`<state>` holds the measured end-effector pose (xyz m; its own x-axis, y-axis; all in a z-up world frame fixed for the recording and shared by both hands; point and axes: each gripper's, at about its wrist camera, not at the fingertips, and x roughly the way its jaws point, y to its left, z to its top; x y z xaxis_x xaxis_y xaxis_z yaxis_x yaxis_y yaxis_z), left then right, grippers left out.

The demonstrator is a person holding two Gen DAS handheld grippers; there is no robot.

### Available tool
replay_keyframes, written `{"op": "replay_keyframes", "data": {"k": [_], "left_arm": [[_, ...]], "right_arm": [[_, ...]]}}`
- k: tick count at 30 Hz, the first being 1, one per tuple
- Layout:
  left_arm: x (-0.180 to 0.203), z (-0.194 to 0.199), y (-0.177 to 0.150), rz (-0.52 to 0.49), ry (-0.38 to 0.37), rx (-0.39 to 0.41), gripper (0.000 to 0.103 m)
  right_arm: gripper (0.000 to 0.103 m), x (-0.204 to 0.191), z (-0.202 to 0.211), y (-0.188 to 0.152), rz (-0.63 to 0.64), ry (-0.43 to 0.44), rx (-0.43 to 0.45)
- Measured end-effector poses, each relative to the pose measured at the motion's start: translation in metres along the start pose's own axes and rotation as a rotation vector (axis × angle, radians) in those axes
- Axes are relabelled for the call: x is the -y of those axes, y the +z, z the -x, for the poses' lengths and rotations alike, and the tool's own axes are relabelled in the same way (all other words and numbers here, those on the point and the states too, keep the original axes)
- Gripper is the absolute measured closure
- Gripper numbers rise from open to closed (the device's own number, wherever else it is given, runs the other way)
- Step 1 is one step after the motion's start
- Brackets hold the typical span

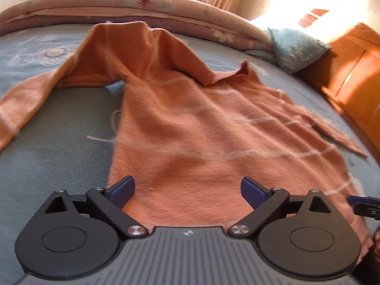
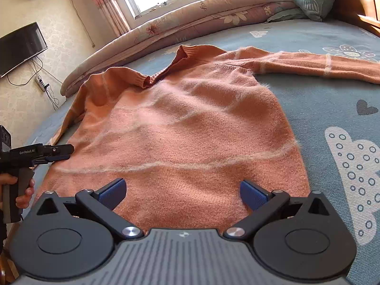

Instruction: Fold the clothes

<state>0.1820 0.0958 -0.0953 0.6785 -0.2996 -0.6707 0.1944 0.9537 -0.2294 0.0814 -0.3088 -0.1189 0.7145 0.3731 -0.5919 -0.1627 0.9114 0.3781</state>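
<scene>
Sweater [image 2: 190,128], salmon-orange with pale fuzzy stripes, spread flat on the bed [image 2: 320,109], directly ahead of and beneath both grippers. Hem nearest, ribbed collar [image 2: 182,54] at the far end. One sleeve [image 2: 320,64] stretched out straight, far ahead and off to the right of the right gripper [image 2: 182,193]. Other sleeve [image 1: 187,54] already thrown across the chest, its cuff lying ahead of the left gripper [image 1: 187,188] and a little to its right.

Left gripper: jaws wide apart, nothing between them, hovering just over the hem. Right gripper: jaws likewise spread, empty, above the lower body of the garment; left gripper also seen off to its left at the sweater's side edge [image 2: 51,153], with a hand [image 2: 20,190] on the handle.

Step in hand, by the look of things: first sleeve fold done, both grippers free, repositioning for the next fold. Next move probably calls for reaching the outstretched sleeve, or the side edge below it, closing on a single clean pinch of knit, then carrying it inward over the body. Fluffy, stretchy fabric likely to sag and drag, so best lifted clear of the bed before being swung across.
</scene>
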Motion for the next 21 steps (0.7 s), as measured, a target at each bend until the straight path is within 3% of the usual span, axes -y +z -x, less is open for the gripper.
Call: {"op": "replay_keyframes", "data": {"k": [7, 12, 14, 17, 18, 21], "left_arm": [[0.007, -0.011, 0.041, 0.042, -0.189, 0.059, 0.005], [0.004, -0.062, 0.058, 0.167, -0.274, -0.013, 0.005], [-0.004, -0.066, 0.059, 0.191, -0.219, 0.015, 0.005], [-0.02, -0.064, 0.058, 0.149, -0.042, 0.03, 0.009], [-0.026, -0.062, 0.058, 0.143, -0.016, 0.028, 0.01], [-0.028, -0.049, 0.062, 0.129, -0.044, 0.015, 0.01]], "right_arm": [[0.0, -0.005, -0.002, -0.004, 0.049, -0.016, 0.017], [0.0, -0.009, -0.002, -0.007, 0.098, -0.027, 0.016], [0.0, -0.009, -0.002, -0.008, 0.103, -0.023, 0.017], [0.0, -0.006, -0.001, -0.008, 0.101, -0.011, 0.023], [0.0, -0.005, -0.001, -0.009, 0.102, -0.007, 0.026], [0.0, -0.005, -0.001, -0.009, 0.106, -0.002, 0.035]]}}
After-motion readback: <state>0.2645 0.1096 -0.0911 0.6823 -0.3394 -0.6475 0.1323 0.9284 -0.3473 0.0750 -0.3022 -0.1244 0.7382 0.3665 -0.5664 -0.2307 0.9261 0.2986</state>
